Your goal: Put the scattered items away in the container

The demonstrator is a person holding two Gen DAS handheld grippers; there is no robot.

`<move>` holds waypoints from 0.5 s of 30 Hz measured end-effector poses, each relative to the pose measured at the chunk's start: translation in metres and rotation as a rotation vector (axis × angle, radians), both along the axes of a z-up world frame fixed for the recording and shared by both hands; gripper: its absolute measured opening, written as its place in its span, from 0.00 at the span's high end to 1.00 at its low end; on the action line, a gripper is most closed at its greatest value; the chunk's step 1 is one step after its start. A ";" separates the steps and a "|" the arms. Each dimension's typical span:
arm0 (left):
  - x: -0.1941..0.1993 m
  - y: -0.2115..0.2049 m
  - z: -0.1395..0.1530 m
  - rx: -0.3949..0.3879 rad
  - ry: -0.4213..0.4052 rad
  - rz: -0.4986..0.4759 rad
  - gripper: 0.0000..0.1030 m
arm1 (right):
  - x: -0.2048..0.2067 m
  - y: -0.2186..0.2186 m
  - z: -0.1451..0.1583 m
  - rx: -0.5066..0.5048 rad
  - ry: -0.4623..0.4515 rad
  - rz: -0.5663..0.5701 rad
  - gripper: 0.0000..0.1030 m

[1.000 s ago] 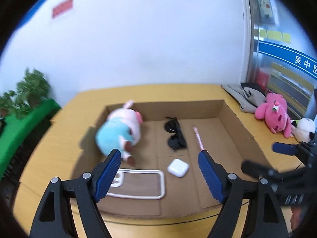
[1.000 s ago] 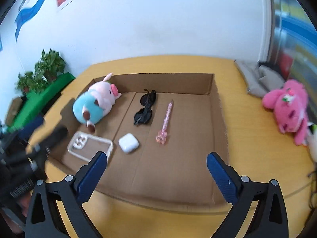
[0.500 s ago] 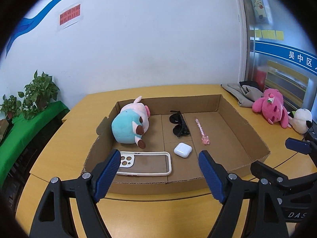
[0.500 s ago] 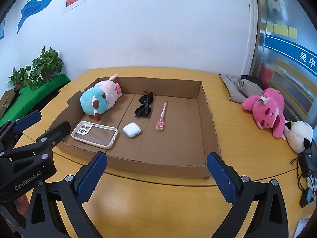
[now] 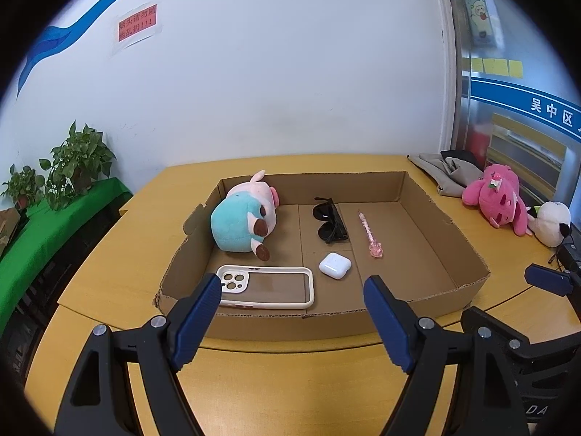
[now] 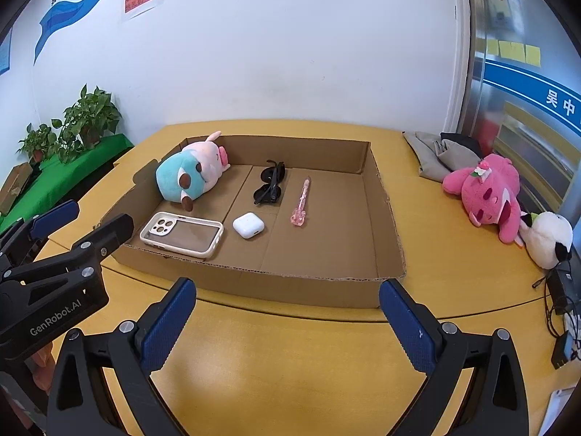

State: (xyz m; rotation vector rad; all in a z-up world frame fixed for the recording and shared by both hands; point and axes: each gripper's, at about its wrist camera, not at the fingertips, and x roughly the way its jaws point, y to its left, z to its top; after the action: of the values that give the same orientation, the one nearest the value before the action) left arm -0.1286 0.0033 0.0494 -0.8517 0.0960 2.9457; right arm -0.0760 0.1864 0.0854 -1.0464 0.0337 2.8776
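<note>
A shallow cardboard box [image 5: 326, 323] [image 6: 312, 290] lies on the yellow table. Inside it are a teal-and-pink plush pig [image 5: 243, 221] [image 6: 189, 178], black sunglasses [image 5: 330, 223] [image 6: 270, 187], a pink pen [image 5: 370, 234] [image 6: 301, 203], a white earbud case [image 5: 334, 265] [image 6: 248, 226] and a white-rimmed phone case [image 5: 268, 286] [image 6: 181, 234]. My left gripper [image 5: 292, 283] hangs open just in front of the box's near wall, nothing between its blue pads. My right gripper [image 6: 287, 285] is open and empty too, over the table before the near wall.
Right of the box lie a pink plush [image 6: 490, 192], a panda plush [image 6: 548, 236] and a grey cloth [image 6: 435, 156]. Cables and a charger [image 6: 563, 327] sit at the table's right edge. Potted plants [image 6: 87, 120] stand on a green shelf at left.
Both grippers have drawn back from above the box to the table in front of its near wall. The items in the box have not moved.
</note>
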 end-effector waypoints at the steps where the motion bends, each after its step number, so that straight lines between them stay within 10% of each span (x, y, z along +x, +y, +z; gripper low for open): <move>1: 0.001 0.000 -0.001 0.000 -0.001 0.002 0.22 | 0.001 0.000 -0.001 -0.002 0.000 0.000 0.00; 15: 0.013 0.002 -0.010 -0.007 -0.030 -0.003 0.22 | 0.013 -0.001 -0.010 -0.011 -0.018 0.001 0.00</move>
State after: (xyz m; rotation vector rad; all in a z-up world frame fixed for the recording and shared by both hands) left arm -0.1155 0.0050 0.0398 -0.8958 0.1061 2.9306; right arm -0.0634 0.1852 0.0750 -1.0739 0.0484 2.8719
